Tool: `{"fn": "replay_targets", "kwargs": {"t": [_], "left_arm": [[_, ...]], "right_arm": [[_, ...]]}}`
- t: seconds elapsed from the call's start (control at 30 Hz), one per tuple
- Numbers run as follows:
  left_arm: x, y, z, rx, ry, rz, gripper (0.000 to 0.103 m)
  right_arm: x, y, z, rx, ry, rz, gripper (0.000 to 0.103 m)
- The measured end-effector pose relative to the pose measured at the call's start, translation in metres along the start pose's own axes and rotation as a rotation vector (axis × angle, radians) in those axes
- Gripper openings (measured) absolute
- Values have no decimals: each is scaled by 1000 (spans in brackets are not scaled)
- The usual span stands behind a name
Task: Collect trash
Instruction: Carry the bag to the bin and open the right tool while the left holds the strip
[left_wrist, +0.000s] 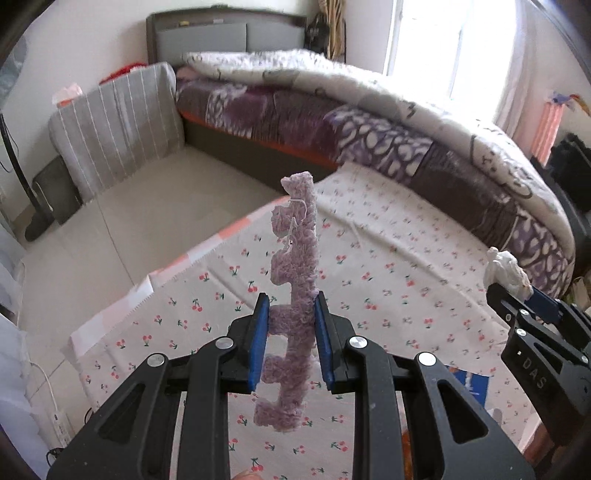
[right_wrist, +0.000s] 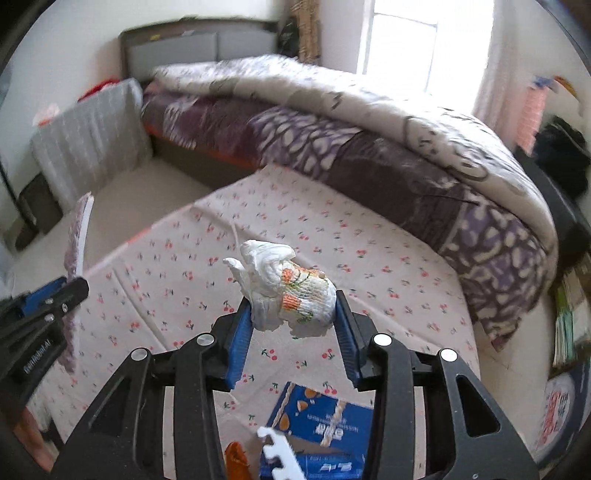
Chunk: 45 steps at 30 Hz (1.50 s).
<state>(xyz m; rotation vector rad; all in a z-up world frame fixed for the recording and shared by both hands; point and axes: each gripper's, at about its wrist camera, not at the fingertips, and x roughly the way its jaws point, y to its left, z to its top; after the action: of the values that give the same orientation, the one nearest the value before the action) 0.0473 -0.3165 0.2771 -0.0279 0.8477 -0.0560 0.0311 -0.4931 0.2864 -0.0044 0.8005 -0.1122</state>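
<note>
My left gripper (left_wrist: 290, 314) is shut on a fuzzy purple comb-shaped strip (left_wrist: 295, 280), held upright above the cherry-print cloth (left_wrist: 388, 258). The strip also shows in the right wrist view (right_wrist: 75, 236), above the left gripper (right_wrist: 55, 291). My right gripper (right_wrist: 293, 314) is shut on a crumpled white wad with orange print (right_wrist: 291, 288), lifted above the cloth (right_wrist: 369, 240). In the left wrist view the right gripper (left_wrist: 524, 295) sits at the right edge with the white wad (left_wrist: 504, 267) in it.
A blue carton (right_wrist: 321, 424), a white comb-shaped piece (right_wrist: 280, 454) and an orange scrap (right_wrist: 236, 458) lie below the right gripper. A bed with a purple quilt (left_wrist: 369, 122) stands behind. A grey striped cushion (left_wrist: 118, 125) leans at the left. A power strip (left_wrist: 61, 424) lies on the floor.
</note>
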Motion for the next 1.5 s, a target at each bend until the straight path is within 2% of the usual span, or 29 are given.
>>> {"fn": "replay_targets", "kwargs": {"t": [0.17,0.47,0.77,1.03,1.5], "left_arm": [[-18,-8,-9,-25,-18,-12,25],[-46,-30,-20,5,-69,-46,25],[-56,-64,-41,67,-90,-63,25],[-60,-97,-54,128,-101,-91,25],[-84,-164,-77,221,-125,-190,25]], "right_arm": [[-28,-19,-18,100,-47,-61,40],[-60,-64,-58,253,-74,-138,40],[-67,-95,-89,287,-90,-173,41],[-81,-127,-91,347,-104,-165,41],[-102,-176,-110,401,-93,-223,41]]}}
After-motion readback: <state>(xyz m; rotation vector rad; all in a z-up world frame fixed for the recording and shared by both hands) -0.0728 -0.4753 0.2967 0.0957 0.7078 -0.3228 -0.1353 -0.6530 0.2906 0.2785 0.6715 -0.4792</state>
